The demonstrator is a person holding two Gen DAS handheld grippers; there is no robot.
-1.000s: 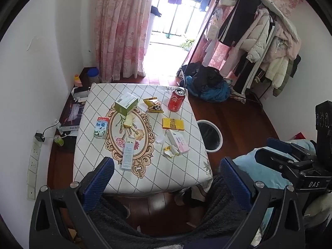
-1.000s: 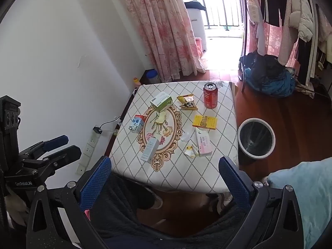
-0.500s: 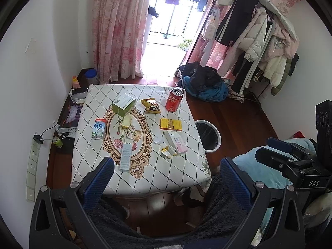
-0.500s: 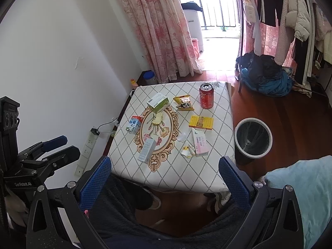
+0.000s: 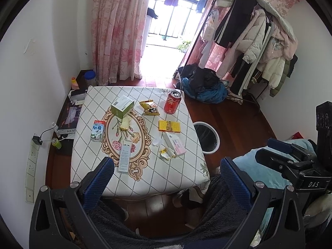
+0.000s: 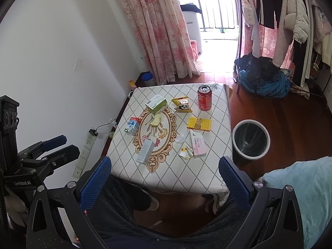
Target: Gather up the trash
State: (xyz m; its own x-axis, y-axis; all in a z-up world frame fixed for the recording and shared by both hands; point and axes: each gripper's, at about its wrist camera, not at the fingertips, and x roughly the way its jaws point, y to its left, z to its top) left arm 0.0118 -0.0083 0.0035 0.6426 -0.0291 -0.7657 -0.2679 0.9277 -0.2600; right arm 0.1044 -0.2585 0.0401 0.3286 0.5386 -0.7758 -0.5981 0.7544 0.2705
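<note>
Left tool (image 5: 166, 176) spread wide, right tool (image 6: 165, 175) spread wide, both empty

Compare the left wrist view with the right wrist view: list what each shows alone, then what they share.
Only the left wrist view shows the flat black box on the floor left of the table, and the right tongs at its right edge. Only the right wrist view shows the white appliance on the balcony in full, and the left tongs at its left edge. Both show the table, red can, milk carton, green box, panda snack bag, yellow pack, pink box and bin on the floor.
</note>
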